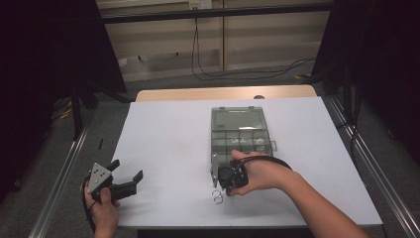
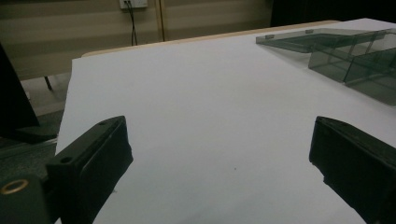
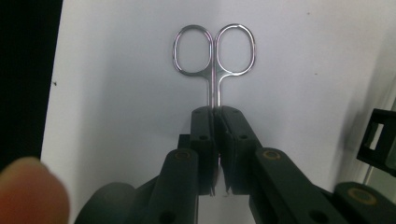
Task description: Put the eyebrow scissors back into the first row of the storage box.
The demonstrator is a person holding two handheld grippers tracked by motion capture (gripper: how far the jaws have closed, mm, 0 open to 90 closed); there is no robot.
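One pair of small steel scissors [image 3: 214,60] is clamped by its shanks in the right gripper [image 3: 215,116], low over the white table [image 1: 168,144] near its front edge, beside one open smoky compartment box [image 1: 237,130]. The left gripper [image 1: 128,174] hovers at the front-left corner, jaws wide apart, with bare white surface ahead. Grey floor and dark curtains surround the table.

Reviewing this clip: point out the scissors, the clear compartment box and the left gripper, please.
scissors [image 3: 214,49]: right gripper view, where the two finger loops meet.
compartment box [image 1: 236,119]: high view, on its opened lid.
left gripper [image 1: 128,172]: high view, midway between its open fingertips.
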